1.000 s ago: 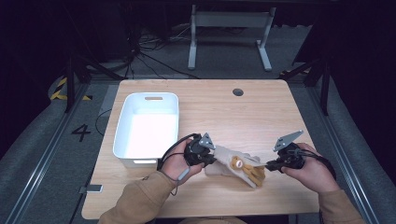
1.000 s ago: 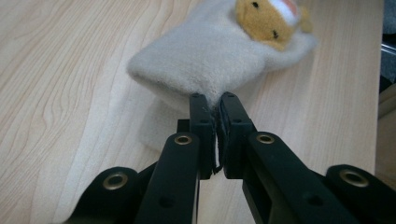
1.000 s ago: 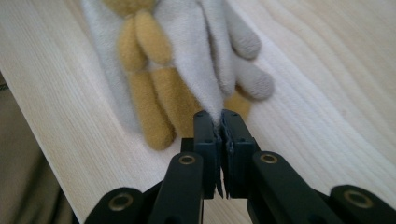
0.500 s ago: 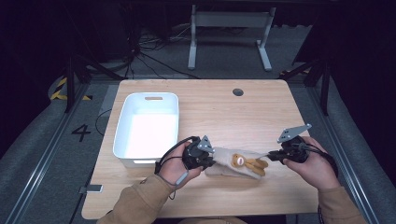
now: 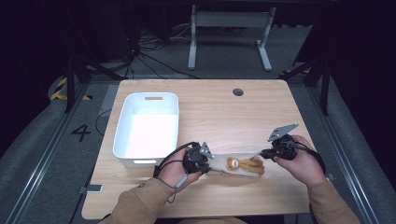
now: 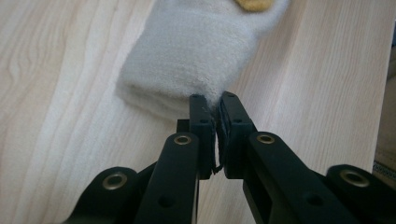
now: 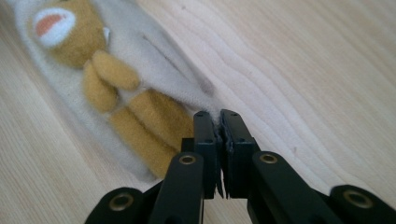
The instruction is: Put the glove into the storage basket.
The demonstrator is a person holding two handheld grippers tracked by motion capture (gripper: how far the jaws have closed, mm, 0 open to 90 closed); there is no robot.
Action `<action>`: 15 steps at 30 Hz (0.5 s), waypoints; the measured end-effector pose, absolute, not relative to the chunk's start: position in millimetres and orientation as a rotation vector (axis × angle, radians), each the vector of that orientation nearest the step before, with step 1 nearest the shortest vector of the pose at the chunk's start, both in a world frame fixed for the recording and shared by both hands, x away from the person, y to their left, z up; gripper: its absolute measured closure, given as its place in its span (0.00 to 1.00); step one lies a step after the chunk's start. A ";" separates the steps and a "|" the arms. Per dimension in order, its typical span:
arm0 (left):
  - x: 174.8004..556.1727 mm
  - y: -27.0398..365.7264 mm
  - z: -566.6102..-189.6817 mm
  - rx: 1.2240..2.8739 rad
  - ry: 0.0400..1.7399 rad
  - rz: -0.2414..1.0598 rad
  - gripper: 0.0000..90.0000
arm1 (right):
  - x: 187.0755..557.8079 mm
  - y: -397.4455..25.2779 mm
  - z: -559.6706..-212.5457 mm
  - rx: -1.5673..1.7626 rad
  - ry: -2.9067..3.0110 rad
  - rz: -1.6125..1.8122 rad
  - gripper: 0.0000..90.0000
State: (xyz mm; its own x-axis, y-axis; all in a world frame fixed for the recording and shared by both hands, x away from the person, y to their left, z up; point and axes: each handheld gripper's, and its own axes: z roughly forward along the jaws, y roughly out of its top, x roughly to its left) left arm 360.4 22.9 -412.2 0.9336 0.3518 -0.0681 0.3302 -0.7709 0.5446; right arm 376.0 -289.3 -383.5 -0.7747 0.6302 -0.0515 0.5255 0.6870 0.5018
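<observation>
Pale wooden bench [image 5: 215, 116] carries a white tub [image 5: 148, 126] towards its left edge. Near the front edge lies a cream sock [image 5: 238, 165] bearing a brown bear. Left gripper [image 6: 214, 103] is clenched on its cuff; right gripper [image 7: 214, 119] is clenched on its toe end.
</observation>
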 end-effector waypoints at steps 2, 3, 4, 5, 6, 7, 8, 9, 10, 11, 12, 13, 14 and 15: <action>361.1 22.1 -414.2 2.526 0.480 0.046 0.96 | 377.5 -288.3 -387.2 0.930 2.687 0.683 0.96; 361.4 21.7 -415.1 2.538 0.479 0.040 0.96 | 378.1 -288.1 -388.3 0.926 2.690 0.682 0.96; 361.5 21.2 -416.0 2.542 0.475 0.042 0.96 | 378.3 -287.8 -389.4 0.928 2.690 0.684 0.96; 361.2 20.9 -416.5 2.545 0.478 0.047 0.96 | 378.5 -287.5 -390.1 0.931 2.691 0.683 0.96; 361.1 20.6 -417.0 2.546 0.479 0.049 0.96 | 378.7 -287.1 -390.8 0.925 2.689 0.680 0.96; 361.0 20.3 -417.2 2.553 0.480 0.055 0.96 | 378.6 -286.5 -391.1 0.925 2.683 0.684 0.96; 361.0 20.4 -417.2 2.557 0.482 0.066 0.96 | 378.7 -285.4 -391.4 0.921 2.679 0.690 0.96; 360.8 20.7 -417.3 2.561 0.484 0.082 0.96 | 378.9 -284.8 -391.5 0.918 2.676 0.689 0.96; 360.9 20.9 -416.9 2.556 0.481 0.098 0.96 | 379.2 -284.0 -391.9 0.911 2.658 0.700 0.96; 360.1 21.8 -414.9 2.549 0.487 0.114 0.96 | 379.2 -283.7 -391.6 0.914 2.651 0.710 0.96; 360.2 22.3 -413.0 2.548 0.479 0.124 0.96 | 379.5 -283.6 -391.4 0.909 2.641 0.717 0.96; 359.3 22.5 -411.8 2.546 0.484 0.116 0.96 | 379.4 -283.7 -390.8 0.912 2.625 0.732 0.96; 358.4 22.4 -411.2 2.551 0.484 0.117 0.96 | 379.4 -284.2 -390.1 0.917 2.612 0.748 0.96; 357.8 21.4 -412.0 2.560 0.477 0.124 0.96 | 379.7 -284.4 -390.1 0.919 2.605 0.758 0.96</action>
State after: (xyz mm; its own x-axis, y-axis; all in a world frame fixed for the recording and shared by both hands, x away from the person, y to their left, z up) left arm 357.8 21.4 -412.0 0.9335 0.3586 -0.0061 0.3099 -0.7980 0.5169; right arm 379.7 -284.4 -390.1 -0.7599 0.6447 -0.0827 0.4996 0.6607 0.5602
